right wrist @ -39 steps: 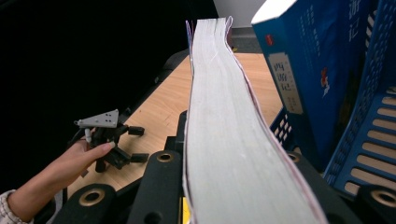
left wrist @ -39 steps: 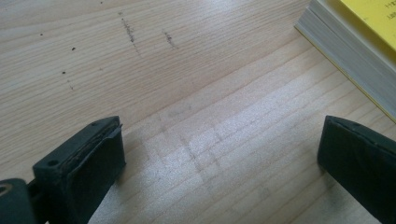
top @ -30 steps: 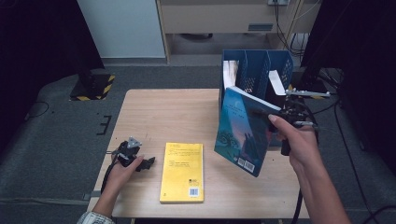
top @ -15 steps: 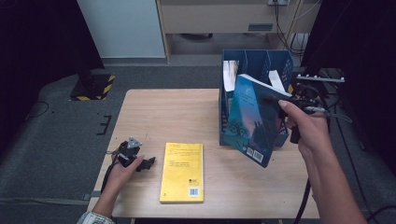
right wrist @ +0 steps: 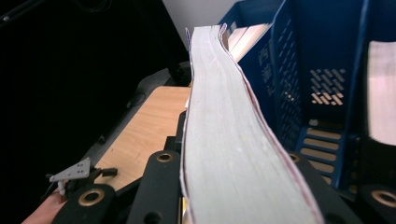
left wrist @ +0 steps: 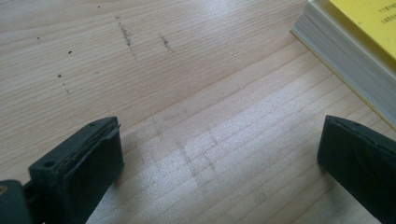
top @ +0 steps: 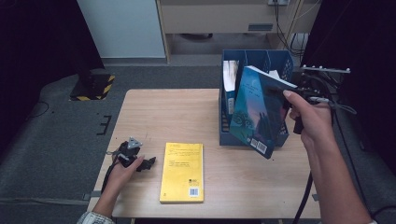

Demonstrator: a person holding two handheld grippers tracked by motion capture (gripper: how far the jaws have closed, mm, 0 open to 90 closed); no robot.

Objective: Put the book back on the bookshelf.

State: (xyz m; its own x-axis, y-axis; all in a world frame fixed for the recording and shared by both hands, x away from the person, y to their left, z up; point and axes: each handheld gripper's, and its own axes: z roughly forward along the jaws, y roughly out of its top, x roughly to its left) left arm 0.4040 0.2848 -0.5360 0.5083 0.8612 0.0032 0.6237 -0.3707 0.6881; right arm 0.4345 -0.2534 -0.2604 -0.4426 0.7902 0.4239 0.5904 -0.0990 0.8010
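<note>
High view, widest of the 3: wooden table [top: 154, 112] with blue file rack [top: 280, 58] at its far right, teal book [top: 254, 112] lifted in front of the rack, tilted, apparently for slotting into a compartment. Yellow book [top: 182, 171] flat near the front edge, probably waiting its turn. Right gripper [top: 292, 95] clamped on the teal book's edge; left gripper [top: 148, 163] resting on the table just beside the yellow book, idle.

Right gripper view: page block [right wrist: 224, 135] pinched between both jaws, slightly bowed, rack walls [right wrist: 327, 70] just beyond — grip detail hidden from above.

Left gripper view: jaws spread wide over bare wood, nothing between; yellow book's page edge [left wrist: 345, 79] at the corner.
</note>
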